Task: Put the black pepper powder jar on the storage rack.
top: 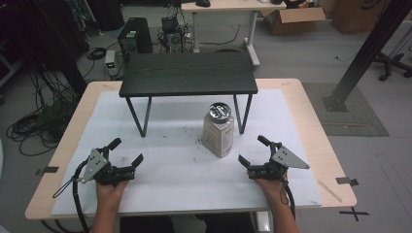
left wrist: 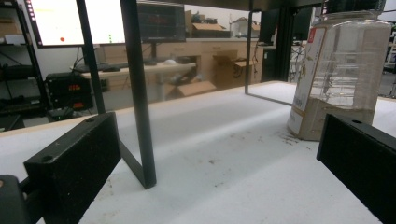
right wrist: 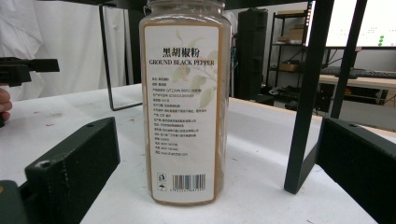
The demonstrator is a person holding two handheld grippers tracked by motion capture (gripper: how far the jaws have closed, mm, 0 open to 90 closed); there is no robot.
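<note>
A clear jar of ground black pepper (top: pixel 218 131) stands upright on the white mat, just in front of the small black table's right front leg. Its silver lid faces up. In the right gripper view the jar (right wrist: pixel 185 107) fills the middle, label toward me, a short way beyond the open jaws. My right gripper (top: pixel 251 151) rests near the mat's front right, open and empty. My left gripper (top: pixel 128 151) rests at the front left, open and empty. In the left gripper view the jar (left wrist: pixel 338 74) stands far to the right, past a table leg (left wrist: pixel 140 107).
A small black table (top: pixel 188 74) on thin metal legs stands at the back of the white mat (top: pixel 184 174). Dark specks lie scattered on the mat near the jar. Beyond the desk are a computer tower (top: pixel 134 36), cables and cardboard boxes.
</note>
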